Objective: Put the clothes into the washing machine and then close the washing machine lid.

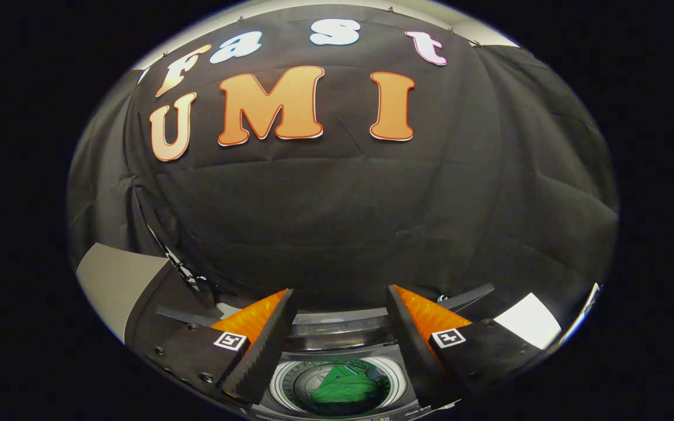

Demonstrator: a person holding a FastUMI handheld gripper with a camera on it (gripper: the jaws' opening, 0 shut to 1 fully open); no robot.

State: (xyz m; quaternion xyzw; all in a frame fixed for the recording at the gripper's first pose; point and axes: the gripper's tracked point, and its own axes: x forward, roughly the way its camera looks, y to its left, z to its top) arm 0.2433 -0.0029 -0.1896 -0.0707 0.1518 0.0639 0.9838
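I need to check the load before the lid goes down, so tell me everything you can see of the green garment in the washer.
The green garment is a bright green cloth, soft and crumpled into a loose heap with folds across it. It lies inside the washer's round drum, resting on the drum's bottom, below the white rim. The washer is open at the top, lid not yet closed. The gripper hangs above it with jaws open and apart, touching nothing; the garment shows between and below them.

gripper (340, 307): hanging above the washing machine (337, 345), fingers spread wide, gripping nothing
clothes (344, 386): green bundle lying inside the round drum, showing between the fingers
lid: standing open
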